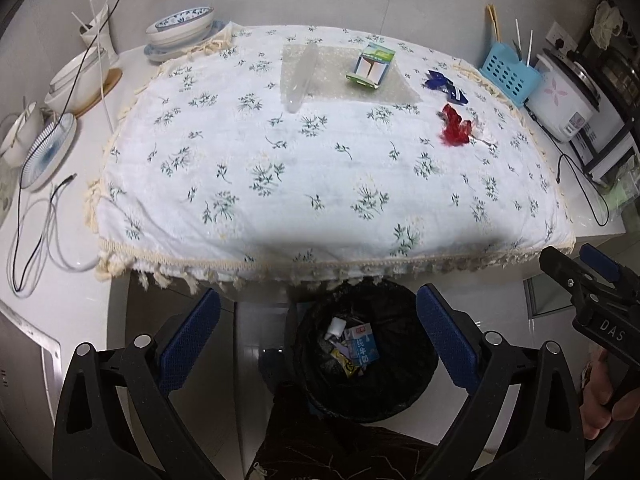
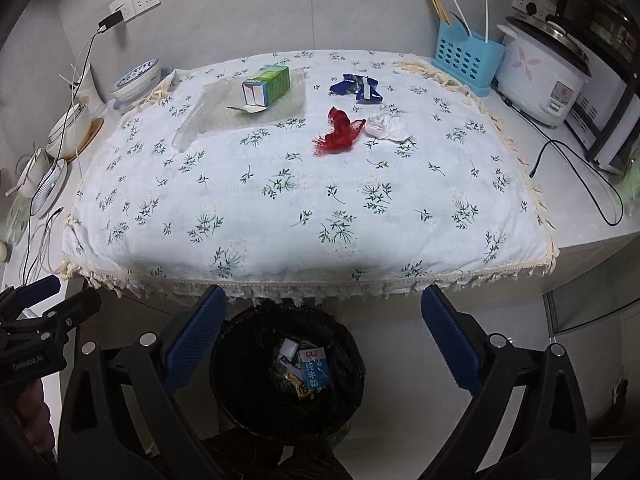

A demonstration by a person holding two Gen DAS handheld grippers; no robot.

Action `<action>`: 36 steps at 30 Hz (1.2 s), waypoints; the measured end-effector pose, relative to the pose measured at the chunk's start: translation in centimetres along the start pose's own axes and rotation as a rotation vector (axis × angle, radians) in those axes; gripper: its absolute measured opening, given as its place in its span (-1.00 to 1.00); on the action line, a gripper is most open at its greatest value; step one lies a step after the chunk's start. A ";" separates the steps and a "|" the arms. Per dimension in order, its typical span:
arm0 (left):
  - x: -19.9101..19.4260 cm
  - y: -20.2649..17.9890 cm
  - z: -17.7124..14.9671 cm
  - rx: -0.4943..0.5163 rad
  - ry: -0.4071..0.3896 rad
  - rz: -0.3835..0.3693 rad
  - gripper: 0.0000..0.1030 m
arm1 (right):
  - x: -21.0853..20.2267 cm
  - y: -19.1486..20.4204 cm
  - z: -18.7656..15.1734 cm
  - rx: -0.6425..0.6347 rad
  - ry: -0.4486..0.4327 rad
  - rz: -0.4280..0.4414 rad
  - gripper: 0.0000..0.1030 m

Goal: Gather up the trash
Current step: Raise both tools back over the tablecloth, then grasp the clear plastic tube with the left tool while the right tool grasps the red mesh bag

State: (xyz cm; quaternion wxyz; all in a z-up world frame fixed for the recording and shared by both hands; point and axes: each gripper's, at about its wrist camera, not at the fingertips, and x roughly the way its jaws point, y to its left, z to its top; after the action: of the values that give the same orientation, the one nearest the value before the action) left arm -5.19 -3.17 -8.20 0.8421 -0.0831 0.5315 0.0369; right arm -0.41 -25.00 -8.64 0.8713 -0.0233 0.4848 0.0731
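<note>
A floral tablecloth (image 1: 280, 184) covers the table. On its far side lie a green carton (image 1: 371, 65) (image 2: 267, 85) on a clear plastic sheet (image 1: 344, 76) (image 2: 248, 112), a blue wrapper (image 1: 446, 85) (image 2: 357, 88), a red wrapper (image 1: 455, 126) (image 2: 340, 131) and a crumpled white tissue (image 2: 386, 127). A black bin (image 1: 366, 352) (image 2: 288, 372) with several pieces of trash stands below the table's front edge. My left gripper (image 1: 318, 344) and right gripper (image 2: 324, 344) are both open and empty, hovering above the bin.
Stacked bowls (image 1: 180, 28) and plates (image 1: 48, 152) with cables sit at the left. A blue utensil basket (image 2: 466, 58) and a rice cooker (image 2: 540, 76) stand at the right. The right gripper also shows at the left wrist view's right edge (image 1: 580, 276).
</note>
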 end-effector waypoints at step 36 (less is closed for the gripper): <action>15.1 3.3 20.7 0.076 0.072 -0.010 0.70 | 14.3 -0.8 12.5 0.118 0.107 -0.070 0.17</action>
State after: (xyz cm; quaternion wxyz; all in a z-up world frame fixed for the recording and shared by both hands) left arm 19.29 3.38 -13.41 0.8252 -0.0550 0.5621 0.0093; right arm 17.67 -22.91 -14.17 0.8460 0.0073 0.5330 0.0127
